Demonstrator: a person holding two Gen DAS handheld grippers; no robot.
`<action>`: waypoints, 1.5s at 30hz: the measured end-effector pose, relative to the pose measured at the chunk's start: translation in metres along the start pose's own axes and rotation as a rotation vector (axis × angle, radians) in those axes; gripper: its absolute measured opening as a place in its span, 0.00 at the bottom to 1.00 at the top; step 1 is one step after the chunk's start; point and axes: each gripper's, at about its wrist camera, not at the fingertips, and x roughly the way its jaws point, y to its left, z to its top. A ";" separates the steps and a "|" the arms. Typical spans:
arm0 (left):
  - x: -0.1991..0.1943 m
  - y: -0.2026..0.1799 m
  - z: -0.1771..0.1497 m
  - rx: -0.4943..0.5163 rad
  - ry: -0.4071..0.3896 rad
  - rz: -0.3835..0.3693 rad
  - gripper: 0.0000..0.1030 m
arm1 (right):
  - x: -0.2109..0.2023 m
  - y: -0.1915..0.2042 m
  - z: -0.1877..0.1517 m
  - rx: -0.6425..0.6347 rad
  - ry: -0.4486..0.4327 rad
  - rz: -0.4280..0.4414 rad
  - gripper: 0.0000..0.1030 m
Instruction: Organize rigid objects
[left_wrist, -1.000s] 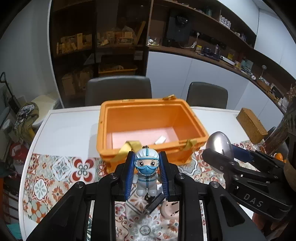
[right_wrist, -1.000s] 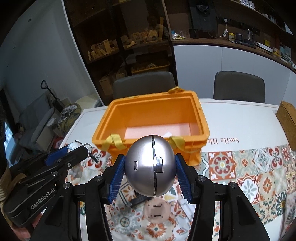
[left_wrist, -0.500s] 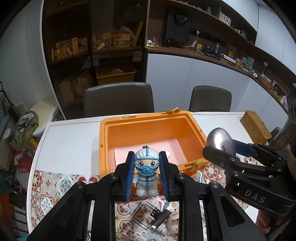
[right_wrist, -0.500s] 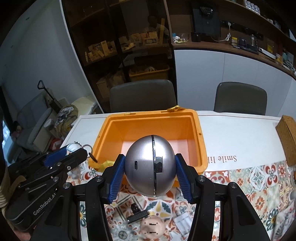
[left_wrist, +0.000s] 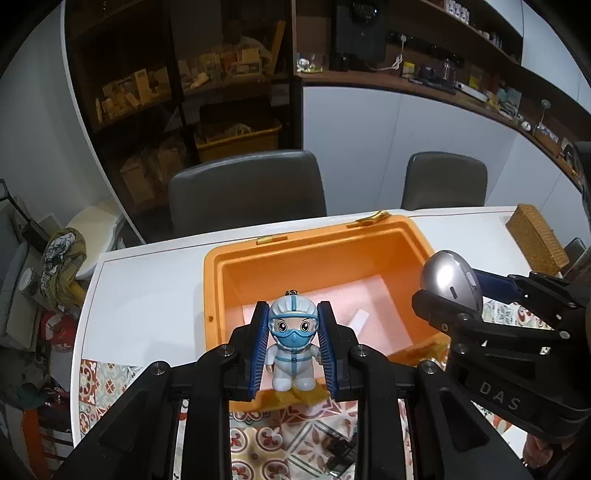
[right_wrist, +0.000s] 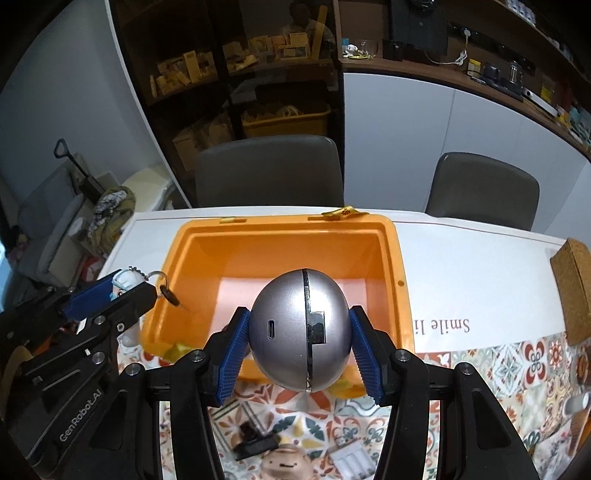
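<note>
My left gripper (left_wrist: 293, 332) is shut on a small white-and-blue masked figurine (left_wrist: 293, 354), held upright above the near wall of the orange bin (left_wrist: 214, 280). In the right wrist view that figurine (right_wrist: 123, 280) shows a key ring hanging over the bin's left rim. My right gripper (right_wrist: 300, 317) is shut on a silver egg-shaped device (right_wrist: 291, 325), held above the near edge of the orange bin (right_wrist: 400, 280). From the left wrist view the silver device (left_wrist: 448, 277) hovers at the bin's right rim. The bin is open, with a white slip (left_wrist: 360, 319) on its pink floor.
On the patterned cloth (right_wrist: 517, 365) below the grippers lie a small black item (right_wrist: 256, 441), a pink pig-like figure (right_wrist: 284, 459) and a white ribbed piece (right_wrist: 351, 458). A cork block (right_wrist: 572, 291) sits at the right. Two grey chairs (left_wrist: 247, 192) stand behind the white table (left_wrist: 147, 280).
Both grippers have travelled forward from over the patterned cloth to the bin's near edge, each still holding its object. The bin now fills more of both views.
</note>
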 end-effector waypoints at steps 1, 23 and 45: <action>0.005 0.001 0.002 0.001 0.007 0.008 0.26 | 0.002 0.000 0.002 0.001 0.006 0.002 0.52; 0.080 0.012 -0.003 -0.023 0.152 0.017 0.27 | 0.084 -0.006 0.004 0.002 0.163 -0.013 0.53; 0.036 0.019 -0.026 -0.091 0.140 0.068 0.67 | 0.042 -0.020 -0.017 0.051 0.108 -0.040 0.66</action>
